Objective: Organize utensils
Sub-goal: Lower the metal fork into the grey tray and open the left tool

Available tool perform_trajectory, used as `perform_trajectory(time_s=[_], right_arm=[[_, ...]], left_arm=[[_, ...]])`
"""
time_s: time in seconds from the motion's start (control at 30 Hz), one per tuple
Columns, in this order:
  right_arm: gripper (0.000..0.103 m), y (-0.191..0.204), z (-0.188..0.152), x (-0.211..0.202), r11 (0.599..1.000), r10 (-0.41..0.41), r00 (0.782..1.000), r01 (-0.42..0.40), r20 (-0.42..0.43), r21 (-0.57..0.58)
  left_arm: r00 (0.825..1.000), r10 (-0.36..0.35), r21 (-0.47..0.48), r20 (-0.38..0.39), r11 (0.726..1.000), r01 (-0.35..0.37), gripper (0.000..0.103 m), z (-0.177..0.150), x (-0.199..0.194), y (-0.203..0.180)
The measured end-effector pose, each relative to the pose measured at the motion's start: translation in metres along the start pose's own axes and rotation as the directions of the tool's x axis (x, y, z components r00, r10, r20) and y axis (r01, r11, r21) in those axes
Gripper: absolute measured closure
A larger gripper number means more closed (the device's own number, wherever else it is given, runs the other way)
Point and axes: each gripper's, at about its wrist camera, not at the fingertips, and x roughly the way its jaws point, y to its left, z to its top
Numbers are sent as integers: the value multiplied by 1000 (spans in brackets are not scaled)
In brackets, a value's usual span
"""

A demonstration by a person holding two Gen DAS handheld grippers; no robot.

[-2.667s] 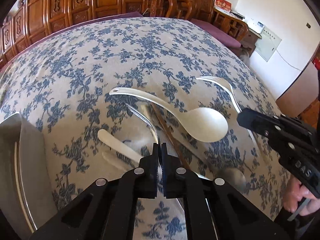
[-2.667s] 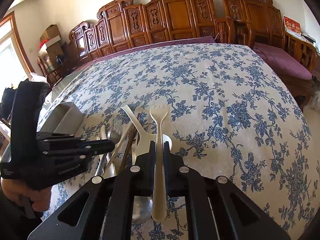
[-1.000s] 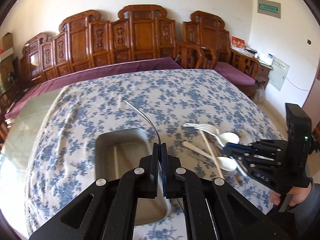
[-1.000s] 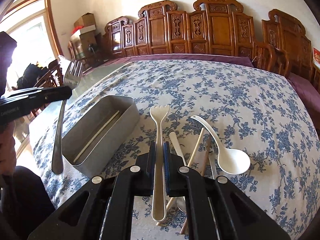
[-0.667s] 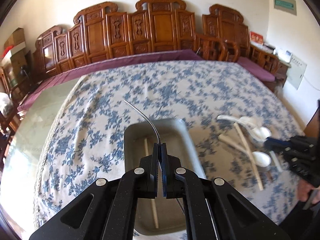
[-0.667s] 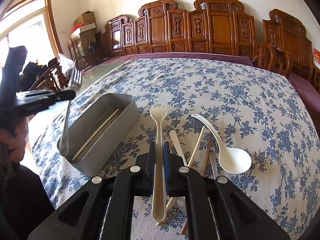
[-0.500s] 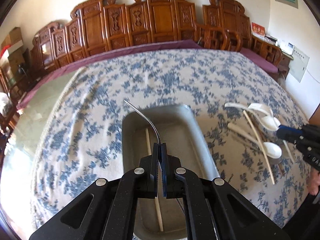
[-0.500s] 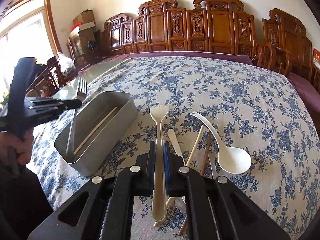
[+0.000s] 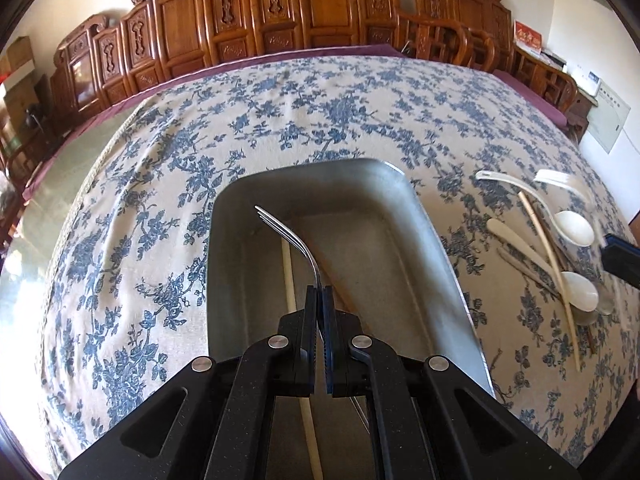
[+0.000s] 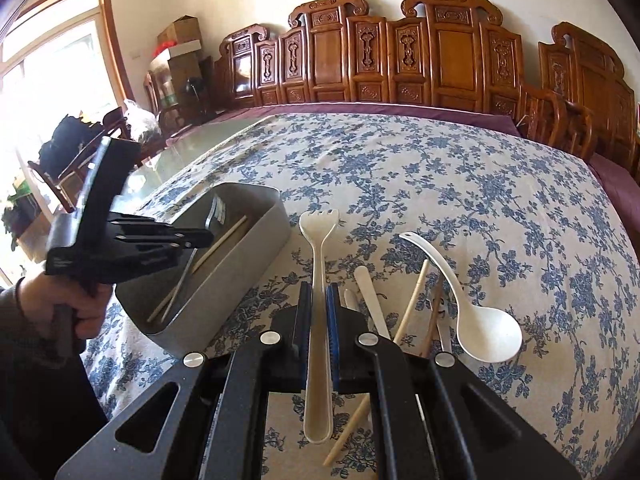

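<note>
My left gripper (image 9: 319, 300) has its fingers (image 9: 308, 308) pressed tight on the handle of a metal fork (image 9: 294, 240), tines curving up and forward, held over the inside of the grey metal tray (image 9: 436, 256). In the tray I see 1 pale chopstick (image 9: 289, 272) lying lengthwise along the bottom. From the right wrist view the fork handle slants down into the tray; I cannot tell whether its end touches the bottom. My right gripper (image 10: 319, 304) is clamped on a white plastic fork (image 10: 318, 248), tines pointing away, raised above the tabletop (image 10: 460, 184) with its blue floral cloth, just beside the tray's right wall. Right of it on the cloth lies the loose pile: a white ladle spoon (image 10: 476, 320), a smaller white spoon (image 10: 370, 300) and crossed chopsticks (image 10: 412, 304).
</note>
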Motion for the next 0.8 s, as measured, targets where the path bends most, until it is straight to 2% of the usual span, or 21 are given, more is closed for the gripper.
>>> perform_trajectory(time_s=[0.33, 0.8], right_arm=[[94, -4, -1, -1, 1000, -4, 1000, 4, -4, 11], [94, 21, 1, 8, 999, 21, 1000, -20, -22, 42]], left_arm=[[999, 10, 12, -37, 1000, -10, 100, 0, 7, -5], [997, 0, -48, 80, 999, 4, 100, -3, -41, 14]])
